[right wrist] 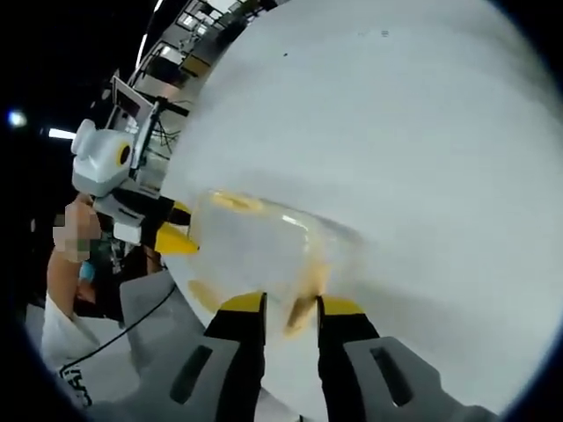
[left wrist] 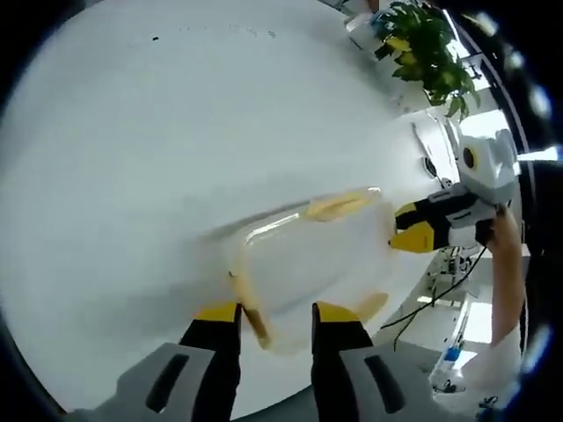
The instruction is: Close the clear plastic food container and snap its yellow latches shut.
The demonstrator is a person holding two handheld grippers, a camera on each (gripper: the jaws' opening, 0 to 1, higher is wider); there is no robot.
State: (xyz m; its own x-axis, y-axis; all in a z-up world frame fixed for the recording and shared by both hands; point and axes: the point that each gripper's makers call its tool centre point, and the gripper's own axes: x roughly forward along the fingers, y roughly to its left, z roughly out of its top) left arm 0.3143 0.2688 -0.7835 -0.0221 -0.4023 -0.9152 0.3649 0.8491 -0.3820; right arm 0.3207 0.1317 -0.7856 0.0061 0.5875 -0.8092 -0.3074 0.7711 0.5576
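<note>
both grippers were at the clear plastic food container (left wrist: 308, 264), one at each end. it sat on a big white table (left wrist: 158, 132), near the edge.

the left gripper (left wrist: 274, 315) had its two yellow tips spread a little, with a yellow latch (left wrist: 255, 323) in the gap between them. i could not tell if the tips touched the latch. the right gripper (right wrist: 290, 308) was spread the same way, with another yellow latch (right wrist: 302, 309) between its tips. the pictures were blurry, so the pinch was hard to judge.

the lid looked like it was already down on the box. i think the step was snapping the end latches. two more latches showed on the long sides, one (left wrist: 339, 206) far and one (left wrist: 369, 306) near.

next, each gripper would need to press its latch flat against the box wall until it clicks. the box could slide, so both ends should be pushed together.

a green plant (left wrist: 427, 48) stood far off on the table.
</note>
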